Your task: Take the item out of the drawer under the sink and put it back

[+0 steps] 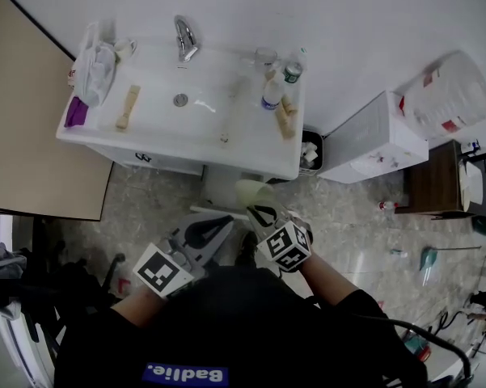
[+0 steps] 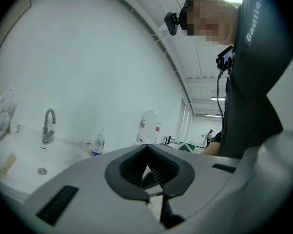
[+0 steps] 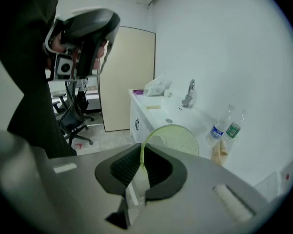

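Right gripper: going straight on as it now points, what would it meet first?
Probably the white sink unit, reached first by the round pale green perforated dish clamped in its jaws; depth is unclear.

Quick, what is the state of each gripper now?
Left gripper: closed, nothing between its fingers.
Right gripper: closed on the pale green round mesh item.

The basin's [image 1: 170, 140] overhang hides nearly all of the cabinet [image 1: 166, 164] front in the head view, so the drawer cannot be made out there. The green disc's [image 3: 180, 138] lower edge disappears between the right gripper's [image 3: 142, 147] jaws. Print on the blue-labelled bottle [image 3: 216, 130] and the green-labelled bottle [image 3: 233, 128] is too small to read. A small red-and-white object [image 1: 387, 206] on the floor is too small to identify.
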The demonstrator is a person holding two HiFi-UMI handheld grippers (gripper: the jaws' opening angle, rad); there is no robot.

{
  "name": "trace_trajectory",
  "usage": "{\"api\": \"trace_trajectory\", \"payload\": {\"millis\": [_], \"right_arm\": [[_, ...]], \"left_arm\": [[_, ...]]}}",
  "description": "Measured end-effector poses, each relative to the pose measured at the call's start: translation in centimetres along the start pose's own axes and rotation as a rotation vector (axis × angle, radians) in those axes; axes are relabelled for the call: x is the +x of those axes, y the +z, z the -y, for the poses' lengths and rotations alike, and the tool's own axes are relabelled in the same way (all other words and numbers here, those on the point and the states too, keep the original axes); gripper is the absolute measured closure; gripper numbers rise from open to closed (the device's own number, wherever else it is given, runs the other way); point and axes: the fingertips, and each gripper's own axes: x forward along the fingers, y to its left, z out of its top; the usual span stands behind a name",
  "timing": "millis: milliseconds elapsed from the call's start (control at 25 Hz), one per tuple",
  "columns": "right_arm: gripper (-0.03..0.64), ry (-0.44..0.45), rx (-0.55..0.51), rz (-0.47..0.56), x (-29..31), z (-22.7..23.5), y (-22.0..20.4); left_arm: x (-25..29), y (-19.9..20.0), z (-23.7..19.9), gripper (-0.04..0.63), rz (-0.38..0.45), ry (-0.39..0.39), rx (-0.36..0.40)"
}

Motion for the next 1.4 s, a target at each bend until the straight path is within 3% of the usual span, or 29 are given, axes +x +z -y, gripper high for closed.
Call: {"api": "trace_trajectory", "payload": {"millis": [240, 440, 720, 1200, 1400], "right_arm": [[0.595, 0.033, 0.166, 0.183, -4.6, -0.1, 4.9], [0.595, 0.042, 0.244, 0.32, -8.2, 0.0, 8.1], [0.595, 0.044, 0.318, 0.477, -11.4, 0.0, 11.1], [0.595, 0.048, 0.348, 0.549, -12.5, -0.1, 11.8], [0.595, 0.059, 0.349, 0.549, -12.5, -0.3, 11.8]], "left_arm": [[0.0, 0.3, 0.6, 0.591, -0.005, -0.021, 0.011], [0.1, 0.6, 0.6, 0.59, -0.014, -0.021, -0.001], [0.6, 0.8, 0.6, 0.589, -0.008, -0.016, 0.037], [0.9, 0.6, 1.4, 0.591, -0.025, -0.033, 0.024], [0.8, 0.9, 1.8, 0.591, 0.008, -0.055, 0.019]]}}
